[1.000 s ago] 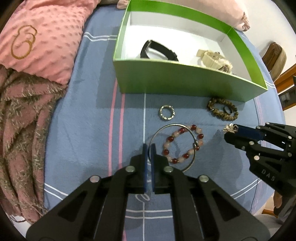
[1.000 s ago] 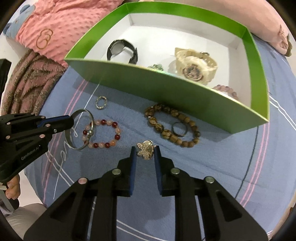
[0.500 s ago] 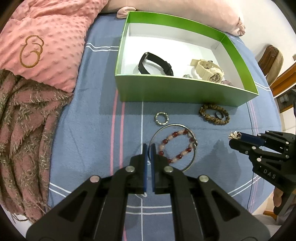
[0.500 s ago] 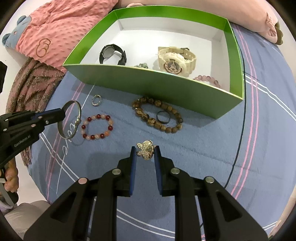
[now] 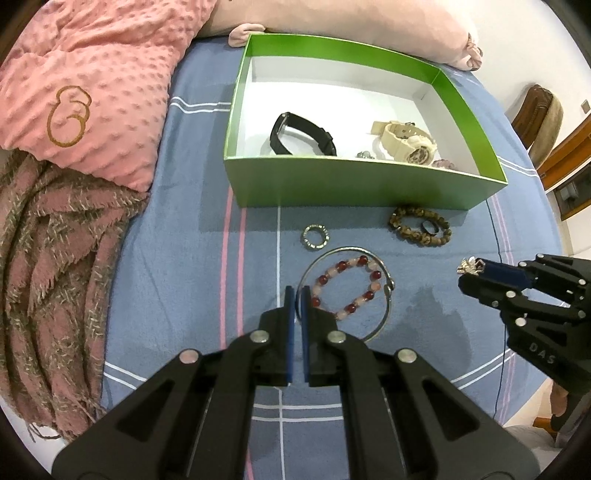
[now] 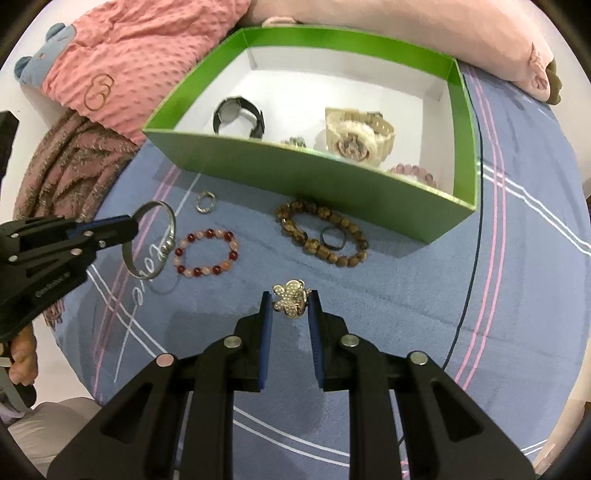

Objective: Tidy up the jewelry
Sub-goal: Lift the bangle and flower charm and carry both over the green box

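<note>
My left gripper point(image 5: 295, 290) is shut on the rim of a thin silver bangle point(image 5: 386, 306), held above the blue bedspread. My right gripper point(image 6: 290, 295) is shut on a small gold butterfly ring point(image 6: 290, 303). On the spread below lie a red-and-pink bead bracelet point(image 5: 347, 284), a small silver ring point(image 5: 316, 237) and a brown bead bracelet point(image 5: 419, 226) with a dark ring point(image 6: 333, 237) inside it. Beyond them stands the green box point(image 5: 332, 184), holding a black watch point(image 5: 299, 133), a cream watch point(image 5: 406, 142) and a pink bead bracelet point(image 6: 413, 171).
A pink dotted pillow point(image 5: 92, 85) and a fringed pink-brown blanket point(image 5: 55, 258) lie left of the box. A pale pink pillow point(image 5: 351, 22) lies behind it. The bed edge runs along the near side; a wooden chair point(image 5: 535, 114) stands far right.
Both grippers have risen from the bedspread, each still holding its piece; the box and loose jewelry look smaller and lie where they were.
</note>
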Available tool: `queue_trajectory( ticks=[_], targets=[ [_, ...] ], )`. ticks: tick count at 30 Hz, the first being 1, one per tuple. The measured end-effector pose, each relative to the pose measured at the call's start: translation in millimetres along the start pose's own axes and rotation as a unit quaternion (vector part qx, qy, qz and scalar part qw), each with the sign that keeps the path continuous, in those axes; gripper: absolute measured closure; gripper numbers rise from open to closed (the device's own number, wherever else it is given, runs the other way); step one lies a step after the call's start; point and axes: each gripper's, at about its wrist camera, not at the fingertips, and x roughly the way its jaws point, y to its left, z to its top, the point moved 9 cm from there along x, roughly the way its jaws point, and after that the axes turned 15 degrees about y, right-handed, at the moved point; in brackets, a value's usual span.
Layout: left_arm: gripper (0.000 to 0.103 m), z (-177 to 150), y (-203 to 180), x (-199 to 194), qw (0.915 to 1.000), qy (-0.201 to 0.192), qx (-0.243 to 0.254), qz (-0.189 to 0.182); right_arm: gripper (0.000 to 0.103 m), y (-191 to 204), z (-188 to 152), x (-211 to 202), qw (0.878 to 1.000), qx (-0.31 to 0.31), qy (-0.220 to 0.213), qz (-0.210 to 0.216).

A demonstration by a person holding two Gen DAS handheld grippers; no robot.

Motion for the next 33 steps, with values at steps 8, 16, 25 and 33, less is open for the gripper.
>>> queue_trajectory(
  ticks=[8, 16, 25, 33],
  targets=[
    [0.1, 1.9, -4.0, -3.9, 0.9999, -0.006, 0.007, 0.007, 0.084, -0.2, -1.5, 2.0, 1.0, 0.004, 0.003, 0.004],
    [0.1, 3.0, -6.0, -4.9, 0.9999, -0.006, 0.01, 0.007, 0.084, 1.4, -1.9, 5.8, 1.0, 0.001, 0.008, 0.009],
    [0.1, 3.9, -7.3, -2.2, 0.9999, -0.002, 0.014, 0.008, 0.084, 2.7, -1.9, 10.3, 1.0, -0.001, 0.014, 0.013],
    [0.1, 6.0, -10.2, -6.3, 0.9998, -0.008, 0.017, 0.008, 0.084, 3.4, 0.8, 0.1, 1.0, -0.001, 0.001, 0.019]
  ],
)
